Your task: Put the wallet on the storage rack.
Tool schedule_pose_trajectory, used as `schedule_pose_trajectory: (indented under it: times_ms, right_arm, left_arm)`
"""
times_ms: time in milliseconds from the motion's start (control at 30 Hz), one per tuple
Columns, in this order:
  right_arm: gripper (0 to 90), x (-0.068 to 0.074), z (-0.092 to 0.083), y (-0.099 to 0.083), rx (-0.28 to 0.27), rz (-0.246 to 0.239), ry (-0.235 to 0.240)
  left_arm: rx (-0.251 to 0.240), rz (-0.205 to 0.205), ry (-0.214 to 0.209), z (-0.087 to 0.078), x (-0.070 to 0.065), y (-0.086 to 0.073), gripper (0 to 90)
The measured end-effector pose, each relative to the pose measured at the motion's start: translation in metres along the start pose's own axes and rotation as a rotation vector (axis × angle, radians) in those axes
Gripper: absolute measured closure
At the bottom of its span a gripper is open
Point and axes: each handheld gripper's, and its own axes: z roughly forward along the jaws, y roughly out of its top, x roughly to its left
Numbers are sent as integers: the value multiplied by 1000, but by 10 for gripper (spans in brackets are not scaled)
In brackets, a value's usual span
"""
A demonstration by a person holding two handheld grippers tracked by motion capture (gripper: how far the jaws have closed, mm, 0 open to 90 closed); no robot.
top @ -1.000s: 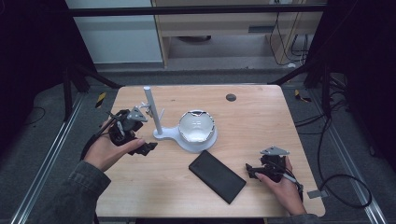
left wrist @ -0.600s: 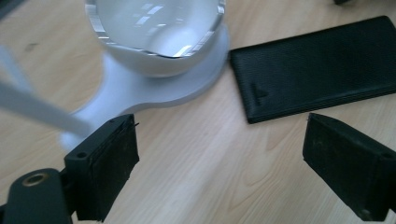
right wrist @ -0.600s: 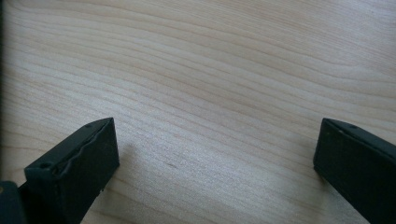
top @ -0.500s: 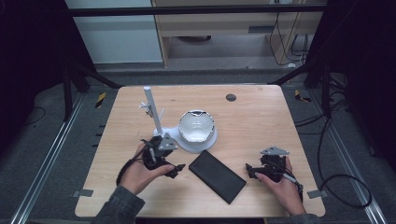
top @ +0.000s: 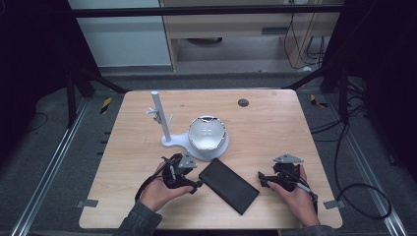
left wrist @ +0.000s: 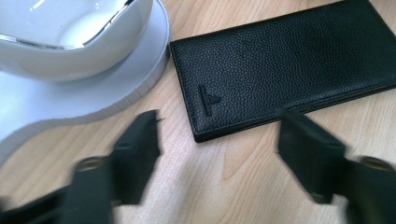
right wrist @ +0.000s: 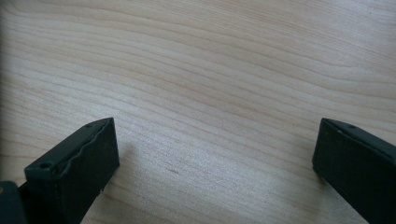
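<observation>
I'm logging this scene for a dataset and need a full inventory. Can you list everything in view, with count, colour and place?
wallet: one, black leather, flat on the table's near middle, one corner close to the stand's base.
bowl: one, white with a silvery rim, on the stand's round base.
stand: one, white, upright post left of the bowl.
round insert: one, dark, far side of the table.
table: one, light wood.
left gripper: one, black, at the wallet's near-left corner; jaws apart and just been closing, nothing between them yet.
right gripper: one, black, right of the wallet, jaws open over bare wood.
hands: two, one on each gripper.
</observation>
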Motion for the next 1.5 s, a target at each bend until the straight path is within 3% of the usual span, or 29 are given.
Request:
schedule_pose_trajectory:
  times_ms: [133, 267, 367, 533, 933, 1500]
  right_arm:
    - [8, 2, 2, 2, 2, 0, -1]
    - [8, 3, 2, 2, 0, -5, 4]
    - [11, 3, 2, 2, 0, 2, 9]
    - [10, 3, 2, 2, 0, -1, 8]
    - [10, 4, 2, 2, 3, -2, 9]
    - [10, 4, 1, 2, 3, -4, 10]
  left_arm:
    - [18, -16, 25, 3, 2, -6, 549]
    - [13, -27, 1, 5, 2, -10, 709]
    - [3, -43, 5, 6, 2, -12, 799]
    - [25, -41, 8, 11, 2, -14, 881]
    - [79, -31, 28, 25, 5, -17, 891]
    - [90, -34, 40, 33, 10, -18, 885]
